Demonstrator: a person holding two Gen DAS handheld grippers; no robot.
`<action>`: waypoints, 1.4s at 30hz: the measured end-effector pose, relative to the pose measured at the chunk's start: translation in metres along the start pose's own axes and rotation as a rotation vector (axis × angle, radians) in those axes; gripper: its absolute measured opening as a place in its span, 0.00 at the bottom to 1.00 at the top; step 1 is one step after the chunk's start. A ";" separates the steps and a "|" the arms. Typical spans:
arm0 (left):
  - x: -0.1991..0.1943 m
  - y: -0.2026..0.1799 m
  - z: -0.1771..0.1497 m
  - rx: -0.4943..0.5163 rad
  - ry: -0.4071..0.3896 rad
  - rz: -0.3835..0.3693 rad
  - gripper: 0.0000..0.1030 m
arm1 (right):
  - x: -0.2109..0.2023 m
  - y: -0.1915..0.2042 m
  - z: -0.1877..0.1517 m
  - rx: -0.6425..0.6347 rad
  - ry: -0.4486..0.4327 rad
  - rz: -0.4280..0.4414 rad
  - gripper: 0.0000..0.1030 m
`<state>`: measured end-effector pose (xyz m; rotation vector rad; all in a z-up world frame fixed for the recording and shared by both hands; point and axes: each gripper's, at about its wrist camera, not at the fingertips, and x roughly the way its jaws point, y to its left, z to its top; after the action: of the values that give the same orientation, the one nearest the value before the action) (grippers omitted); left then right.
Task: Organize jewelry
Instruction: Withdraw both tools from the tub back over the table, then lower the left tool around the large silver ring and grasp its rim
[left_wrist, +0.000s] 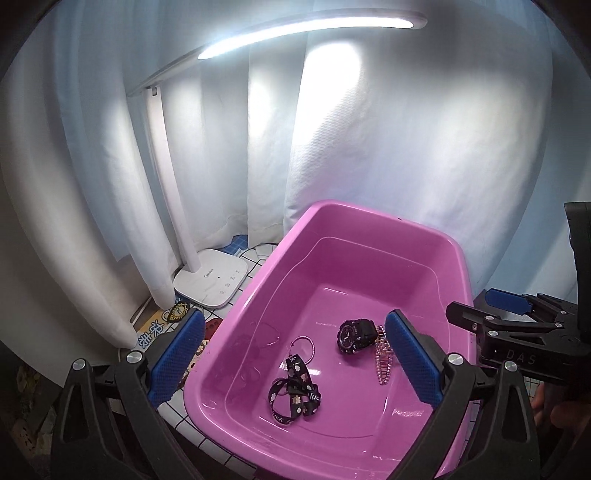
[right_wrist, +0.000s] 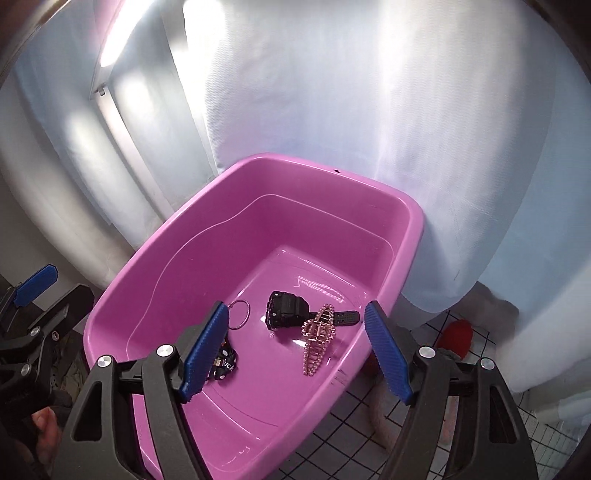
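One pink tub is sitting on the tiled table, and four pieces of jewelry are lying on its floor: one black watch, one pink beaded hair clip, one thin ring and one black printed ribbon. The watch and the hair clip are touching each other, with the clip lying over the watch strap in the right wrist view; the ring is lying just beside the ribbon's upper end, apart from the watch.

The left hand-held gripper is hovering over the tub with its two blue fingers spread wide and gripping nothing. The right hand-held gripper is hanging over the same tub, its two blue fingers also spread wide and empty, framing the watch and the clip between them.

One white desk lamp is standing on the table to the left of the tub, lit, in front of a white curtain
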<state>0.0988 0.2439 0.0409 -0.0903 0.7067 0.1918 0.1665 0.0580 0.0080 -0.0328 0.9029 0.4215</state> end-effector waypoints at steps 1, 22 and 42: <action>-0.002 -0.005 -0.001 0.007 -0.003 -0.008 0.93 | -0.007 -0.008 -0.008 0.017 -0.004 -0.011 0.70; -0.081 -0.200 -0.068 0.108 -0.008 -0.219 0.94 | -0.171 -0.258 -0.208 0.349 -0.034 -0.262 0.70; -0.075 -0.339 -0.225 0.086 0.213 -0.026 0.94 | -0.136 -0.368 -0.295 0.173 0.086 -0.056 0.70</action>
<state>-0.0306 -0.1320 -0.0749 -0.0378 0.9249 0.1277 0.0055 -0.3861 -0.1261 0.0823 1.0176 0.2902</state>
